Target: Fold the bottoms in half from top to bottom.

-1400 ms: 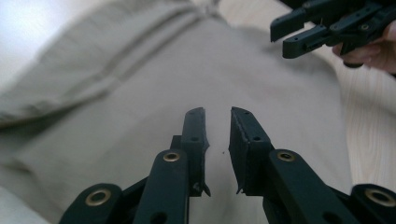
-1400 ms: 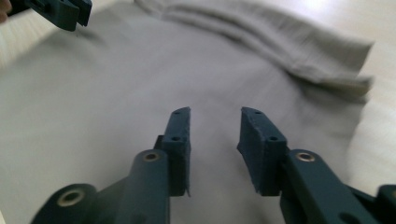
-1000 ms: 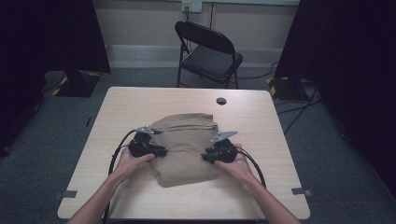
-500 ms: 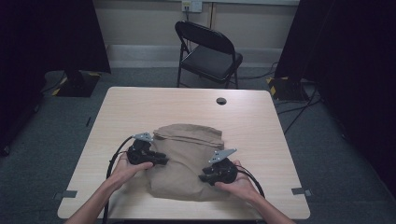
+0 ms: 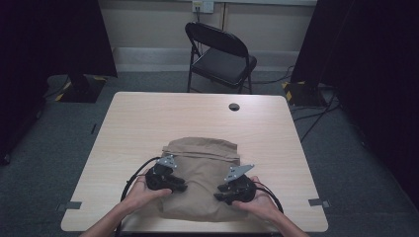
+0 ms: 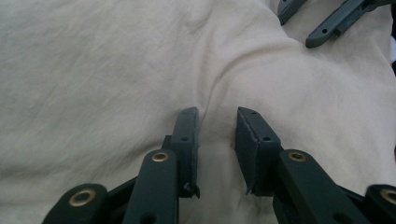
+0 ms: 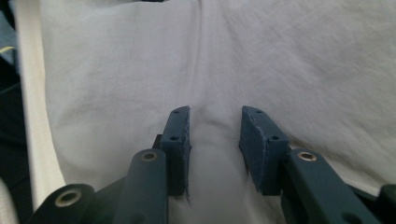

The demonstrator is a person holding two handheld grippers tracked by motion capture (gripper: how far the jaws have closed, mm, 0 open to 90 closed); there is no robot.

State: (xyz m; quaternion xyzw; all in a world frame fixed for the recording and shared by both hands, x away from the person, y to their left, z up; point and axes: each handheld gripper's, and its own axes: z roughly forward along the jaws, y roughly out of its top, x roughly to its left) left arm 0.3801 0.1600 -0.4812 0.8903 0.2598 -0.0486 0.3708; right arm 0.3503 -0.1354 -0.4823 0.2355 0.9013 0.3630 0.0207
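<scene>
Here, a folded tan cloth [image 5: 200, 180] lying on the near middle of the counter [image 5: 148, 123], soft and creased, with a seam line across its far edge and a rounded far outline. Pale and wrinkled in the gripper views, with a raised fold running up between the jaws of the left tongs [image 6: 217, 135] and a shallower crease between those of the right tongs [image 7: 215, 135]. Left tongs pressed down on the cloth's left part [image 5: 170, 182], right tongs on its right part [image 5: 227, 195], jaws of each part-open with a ridge of fabric between; cannot tell whether the pads pinch it. No containers on the counter. Against the frame of a second ago: cloth now nearer the counter's near edge and looking longer front to back, both tongs drawn back toward the person with it. Left jaws lately narrowing slightly, fabric between them.
</scene>
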